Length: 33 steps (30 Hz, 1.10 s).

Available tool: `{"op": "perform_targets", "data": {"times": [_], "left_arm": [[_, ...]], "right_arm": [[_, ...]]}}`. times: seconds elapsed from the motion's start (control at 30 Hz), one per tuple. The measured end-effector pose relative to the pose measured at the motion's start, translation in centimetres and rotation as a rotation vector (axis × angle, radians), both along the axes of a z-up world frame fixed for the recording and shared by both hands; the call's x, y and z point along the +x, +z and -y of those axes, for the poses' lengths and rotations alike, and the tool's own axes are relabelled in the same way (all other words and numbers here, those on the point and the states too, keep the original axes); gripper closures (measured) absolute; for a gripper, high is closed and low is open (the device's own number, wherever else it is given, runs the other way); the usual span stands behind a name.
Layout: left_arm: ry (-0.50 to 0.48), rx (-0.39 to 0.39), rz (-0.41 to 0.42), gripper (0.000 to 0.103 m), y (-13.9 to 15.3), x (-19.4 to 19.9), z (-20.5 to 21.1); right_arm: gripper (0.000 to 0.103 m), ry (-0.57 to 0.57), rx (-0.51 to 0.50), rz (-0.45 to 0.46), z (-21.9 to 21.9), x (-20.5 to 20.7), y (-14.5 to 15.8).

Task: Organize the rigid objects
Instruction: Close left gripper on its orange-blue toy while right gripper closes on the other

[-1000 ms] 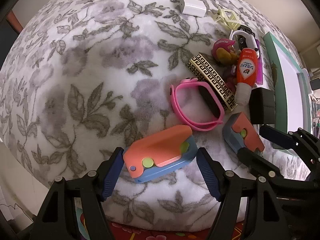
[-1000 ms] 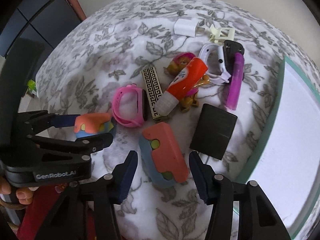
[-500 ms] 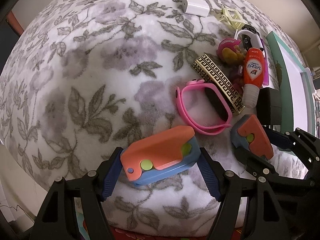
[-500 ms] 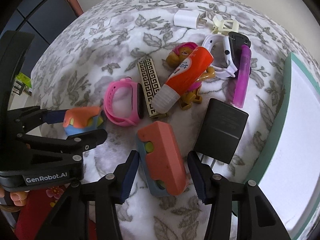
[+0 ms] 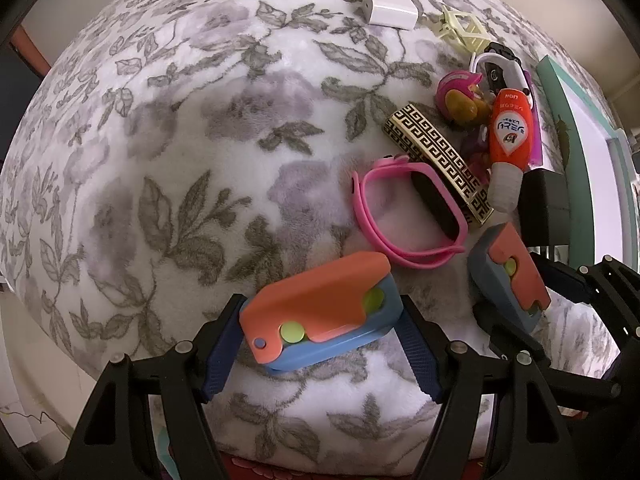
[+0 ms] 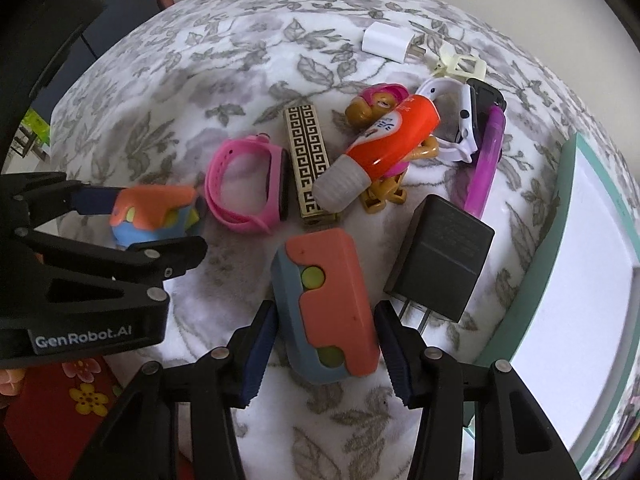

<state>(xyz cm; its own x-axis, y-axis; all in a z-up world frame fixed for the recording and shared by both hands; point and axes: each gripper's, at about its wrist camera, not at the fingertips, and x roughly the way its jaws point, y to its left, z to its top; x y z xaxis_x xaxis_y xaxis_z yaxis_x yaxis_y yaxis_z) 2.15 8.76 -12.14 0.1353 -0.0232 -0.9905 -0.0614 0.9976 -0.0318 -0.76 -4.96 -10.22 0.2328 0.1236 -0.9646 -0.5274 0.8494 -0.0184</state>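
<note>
Two orange-and-blue toys with green buttons are in hand over a flowered blanket (image 5: 160, 160). My left gripper (image 5: 322, 312) is shut on one toy (image 5: 320, 304) by its ends, low at the blanket's near edge. In the right wrist view this same gripper (image 6: 160, 220) and its toy (image 6: 152, 212) show at the left. My right gripper (image 6: 326, 320) is shut on the other toy (image 6: 324, 300), its pads against the long sides. That pair, the right gripper (image 5: 516, 292) and its toy (image 5: 508, 272), appears at the right of the left wrist view.
A pink watch band (image 6: 248, 184), a gold-and-black patterned bar (image 6: 308, 160), an orange glue tube (image 6: 384, 148), a pup figure (image 6: 376, 100), a white watch (image 6: 452, 120), a purple pen (image 6: 488, 160) and a black charger (image 6: 440, 256) lie clustered. A white plug (image 6: 388, 40) lies behind; a teal-rimmed tray (image 6: 560, 240) stands right.
The right gripper's fingers have closed in from a small gap until the pads touch the toy's sides. The left gripper with its toy has sunk slightly toward the blanket.
</note>
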Motion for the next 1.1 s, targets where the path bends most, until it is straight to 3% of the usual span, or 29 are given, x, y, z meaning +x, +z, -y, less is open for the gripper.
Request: {"op": "perform_targets", "data": {"times": [0.57,1.1], "left_arm": [[0.038,0.008,-0.004,0.029,1.4,-0.5,-1.1],[0.018,0.029,0.048,0.029,7.0,0.8,1.7]], "right_arm": [[0.057,-0.083,0.075,-0.023,2.0,0.5,1.1],[0.057,-0.166,0.23,0.035,6.3,0.4,6.8]]}}
